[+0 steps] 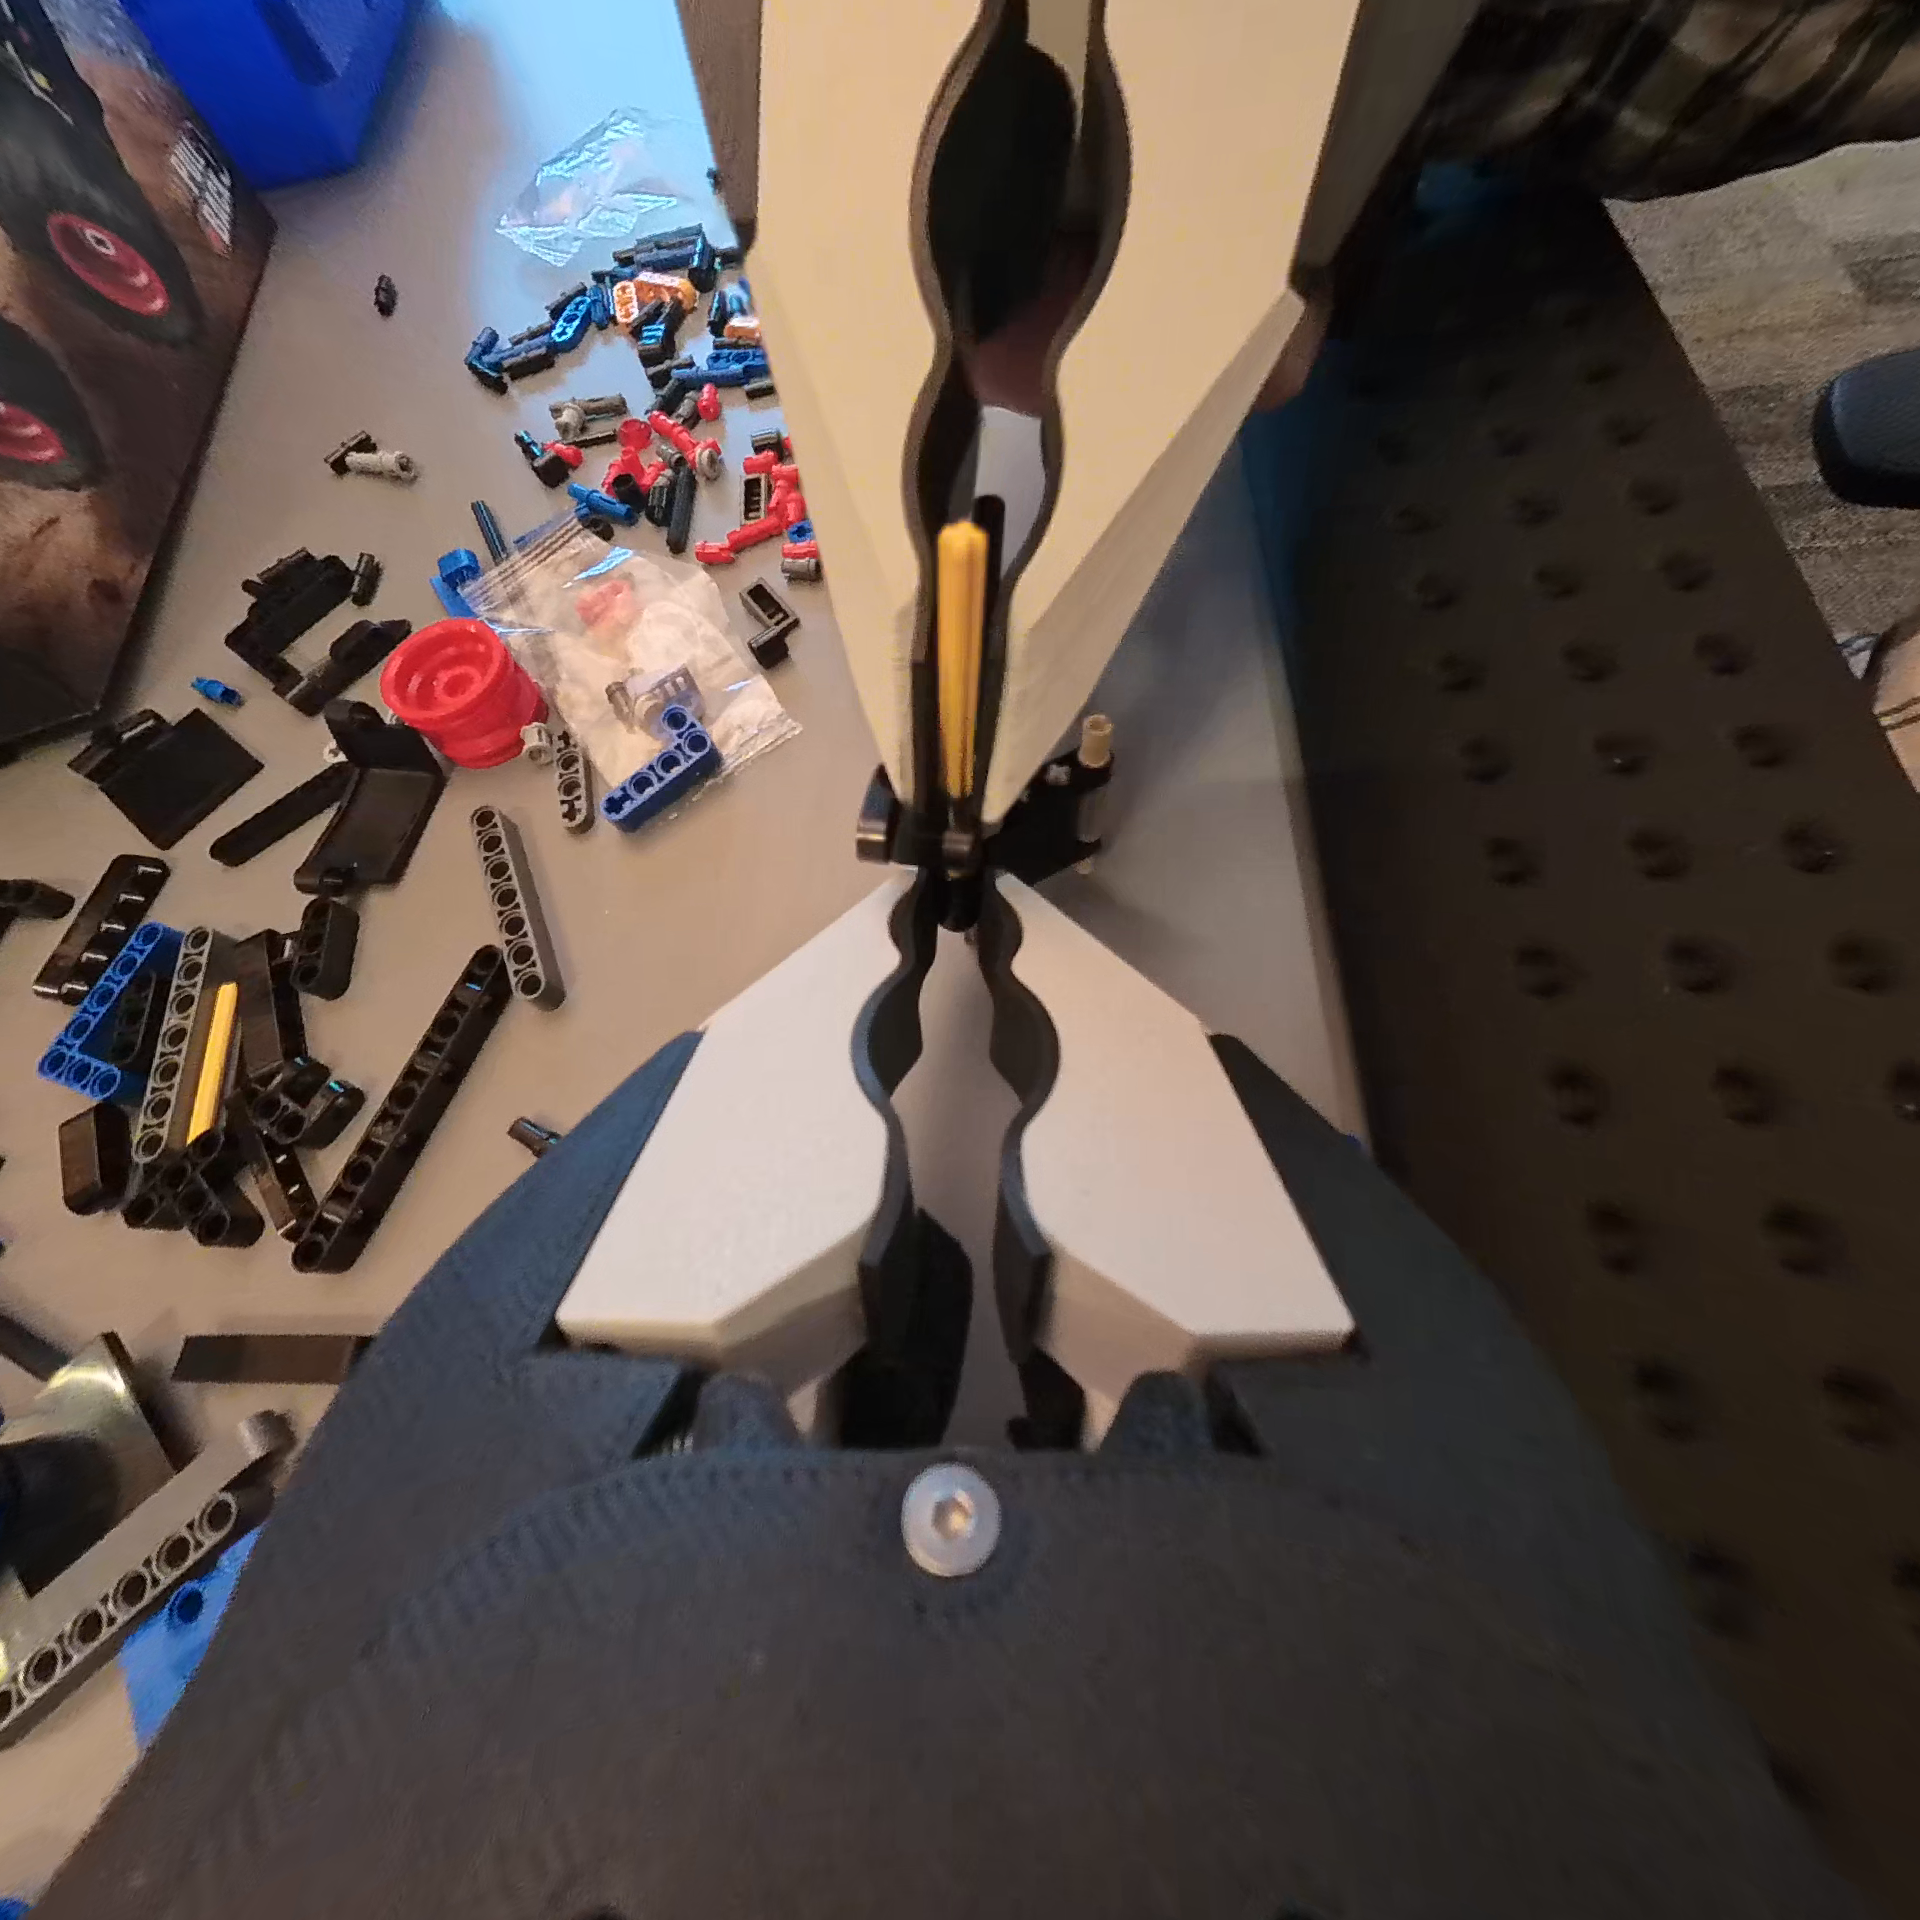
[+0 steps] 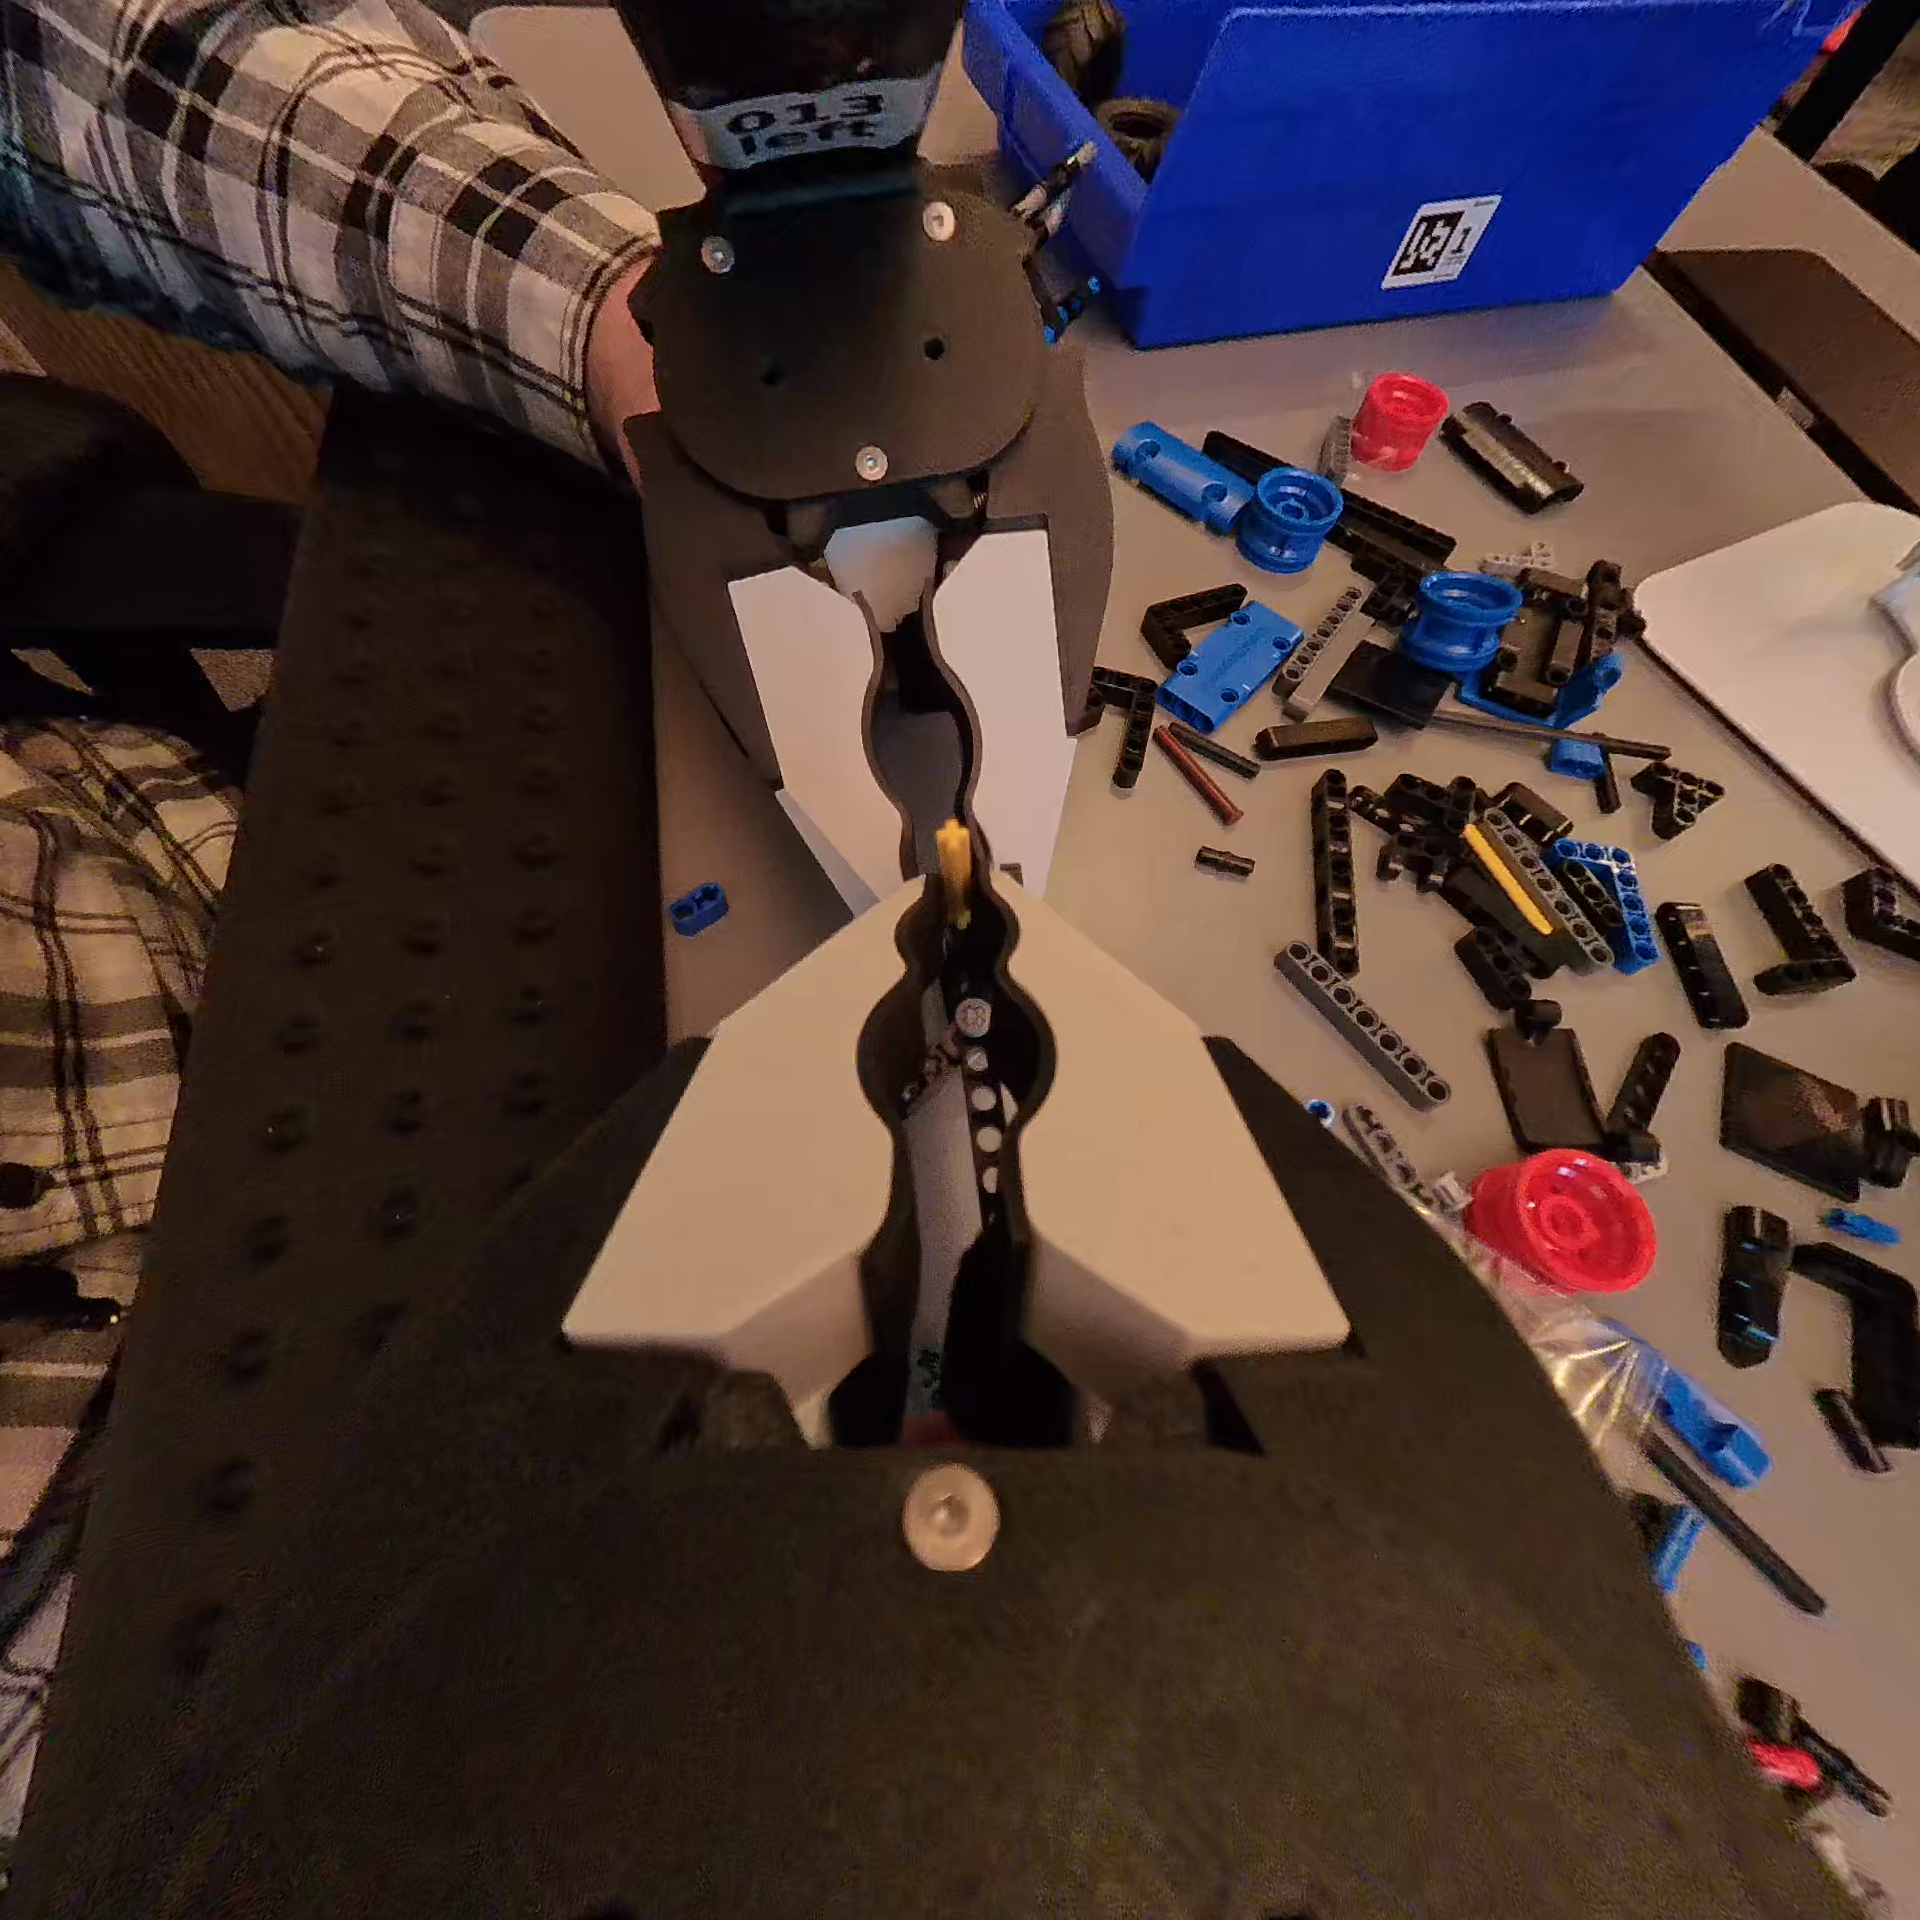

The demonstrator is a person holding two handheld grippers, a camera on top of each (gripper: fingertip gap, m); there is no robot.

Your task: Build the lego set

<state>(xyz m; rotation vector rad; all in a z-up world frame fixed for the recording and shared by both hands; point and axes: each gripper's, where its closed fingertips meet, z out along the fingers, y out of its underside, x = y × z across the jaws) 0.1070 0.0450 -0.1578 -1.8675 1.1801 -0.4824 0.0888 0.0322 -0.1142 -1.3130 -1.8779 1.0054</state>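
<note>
A small black Lego assembly hangs between my two grippers, which meet tip to tip over the table's edge. My right gripper is shut on it: a black beam with holes lies between its fingers, and a yellow axle sticks out at the tips. In the left wrist view the right gripper comes down from above with the yellow axle in its gap. My left gripper is shut on the assembly's black end piece; it also shows in the right wrist view, opposite.
Loose black, blue and red pieces lie over the grey table, with a red wheel hub and a plastic bag. A blue bin and the set's box stand at the back. A black perforated board lies beside the table. Spacing between my two grippers at the tips: around 4 centimeters.
</note>
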